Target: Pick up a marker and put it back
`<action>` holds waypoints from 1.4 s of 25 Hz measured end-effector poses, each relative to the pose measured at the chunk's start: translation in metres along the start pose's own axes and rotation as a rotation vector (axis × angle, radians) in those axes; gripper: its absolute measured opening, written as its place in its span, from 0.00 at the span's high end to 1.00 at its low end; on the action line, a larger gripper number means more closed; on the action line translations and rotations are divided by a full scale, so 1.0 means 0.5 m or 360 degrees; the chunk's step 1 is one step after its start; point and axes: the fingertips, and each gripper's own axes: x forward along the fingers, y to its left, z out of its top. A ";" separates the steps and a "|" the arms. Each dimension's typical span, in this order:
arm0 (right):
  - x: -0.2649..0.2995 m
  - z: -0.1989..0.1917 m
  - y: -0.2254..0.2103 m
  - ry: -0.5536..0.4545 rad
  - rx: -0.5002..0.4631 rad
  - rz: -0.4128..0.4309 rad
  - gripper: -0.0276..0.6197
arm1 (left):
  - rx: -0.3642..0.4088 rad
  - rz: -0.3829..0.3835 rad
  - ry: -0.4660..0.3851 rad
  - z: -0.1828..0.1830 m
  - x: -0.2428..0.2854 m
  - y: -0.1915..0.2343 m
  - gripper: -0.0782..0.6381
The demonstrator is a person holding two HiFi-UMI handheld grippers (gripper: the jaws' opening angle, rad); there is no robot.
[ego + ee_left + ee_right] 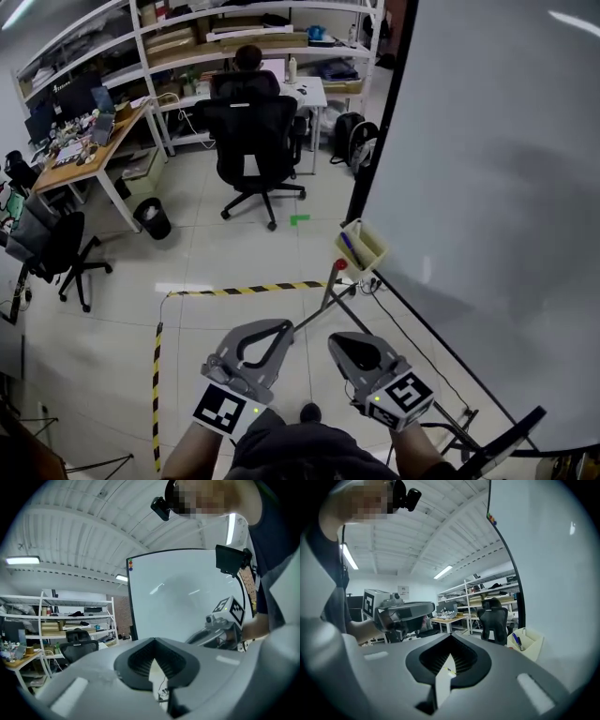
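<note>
Risk 1, as I judge it: blue marker is slim and leans inside cream tray, which hangs at the edge of the whiteboard. A pinch that comes in off-line could catch the tray wall instead of the barrel, or tip the tray. There may be a 2nd, darker pen beside the marker, but it's too small to tell. If so, the jaws could grab both or the wrong 1.

Risk 2: both tools are clenched, so reaching in w/o spreading the jaws first would just poke the marker deeper.

Risk 3: stand frame runs along the floor btwn the person and the tray, so it could trip them on approach.

Left gripper has its jaws pressed together at the tips, with nothing btwn them and touching nothing. Right gripper is the same: fully closed, empty, pads meeting. In the right gripper view the tray and marker show off to the right of its jaws, not in line. Both tools are held low and side by side, well apart from the tray. Pick-up not yet begun.
</note>
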 end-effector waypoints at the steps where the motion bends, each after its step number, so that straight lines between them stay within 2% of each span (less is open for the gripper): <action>1: 0.014 0.005 -0.018 0.0008 -0.0001 -0.0013 0.96 | -0.0004 -0.0003 -0.0009 -0.003 0.017 0.019 0.89; 6: 0.099 0.023 -0.096 0.0048 0.0025 -0.0129 0.96 | -0.0007 -0.0096 -0.0052 -0.035 0.096 0.115 0.89; 11: 0.198 0.036 -0.187 0.0081 0.0008 -0.0376 0.96 | -0.0144 -0.0262 -0.0175 -0.075 0.194 0.235 0.89; 13: 0.237 0.035 -0.226 0.0091 0.0020 -0.0513 0.96 | -0.0166 -0.0364 -0.0200 -0.099 0.232 0.280 0.89; 17: 0.297 0.052 -0.276 0.0088 0.0048 -0.0771 0.96 | -0.0108 -0.0677 -0.0203 -0.130 0.284 0.334 0.89; 20: 0.325 0.066 -0.313 0.0081 0.0073 -0.0925 0.96 | -0.0100 -0.0820 -0.0218 -0.135 0.319 0.360 0.89; 23: 0.336 0.046 -0.344 0.0153 0.0103 -0.1076 0.96 | -0.0109 -0.0932 -0.0237 -0.147 0.341 0.371 0.89; 27: 0.335 0.029 -0.389 0.0253 0.0133 -0.1231 0.95 | -0.0159 -0.1030 -0.0258 -0.151 0.385 0.376 0.89; 30: 0.327 0.018 -0.420 0.0312 0.0138 -0.1315 0.93 | -0.0141 -0.1075 -0.0234 -0.165 0.411 0.375 0.89; 35: 0.327 -0.004 -0.459 0.0435 0.0181 -0.1348 0.85 | -0.0168 -0.1115 -0.0213 -0.187 0.439 0.386 0.89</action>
